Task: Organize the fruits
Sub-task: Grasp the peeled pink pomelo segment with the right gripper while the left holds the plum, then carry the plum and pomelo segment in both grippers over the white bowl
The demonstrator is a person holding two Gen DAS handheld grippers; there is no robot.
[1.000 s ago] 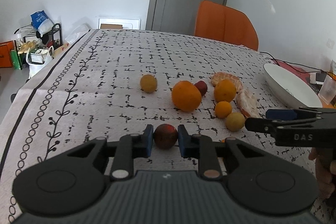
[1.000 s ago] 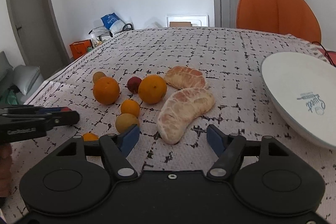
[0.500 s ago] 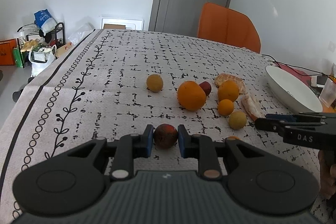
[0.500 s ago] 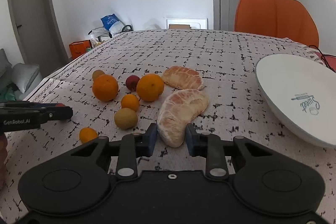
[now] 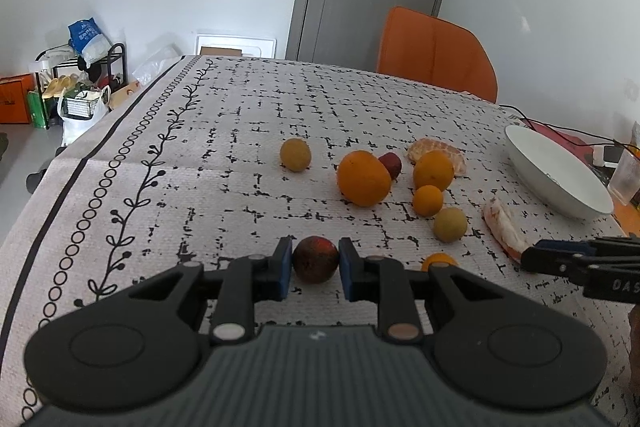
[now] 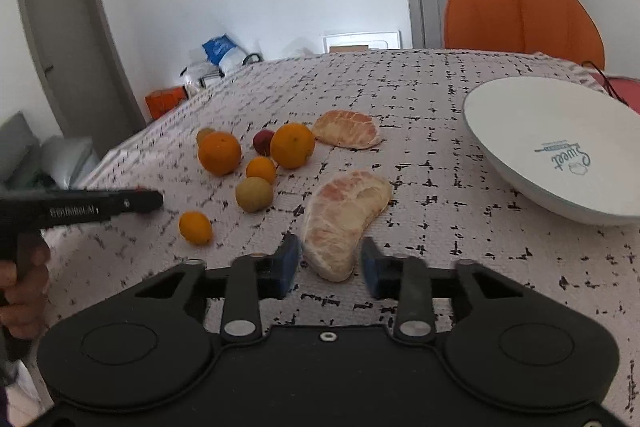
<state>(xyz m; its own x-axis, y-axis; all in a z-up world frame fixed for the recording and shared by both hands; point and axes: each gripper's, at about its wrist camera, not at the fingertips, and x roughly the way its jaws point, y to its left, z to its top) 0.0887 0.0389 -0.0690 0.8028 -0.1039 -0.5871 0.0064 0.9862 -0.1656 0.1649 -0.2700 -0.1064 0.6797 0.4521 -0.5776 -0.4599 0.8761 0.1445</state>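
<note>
At the lower centre of the left view, a dark red fruit (image 5: 315, 259) is clamped between the blue pads of the left gripper (image 5: 312, 269). In the right view, the right gripper (image 6: 328, 265) is seen at the lower centre, released, its pads set either side of the near end of a peeled segment (image 6: 344, 219) with a gap on the right. The oranges (image 6: 256, 155) are clustered at centre left and the bowl (image 6: 560, 163) sits at the right edge, apparently empty. If the segment is squeezed hard, it could probably be crushed or torn; if the round fruit is gripped off-centre, it may slip and roll across the tabletop (image 5: 240, 147).
</note>
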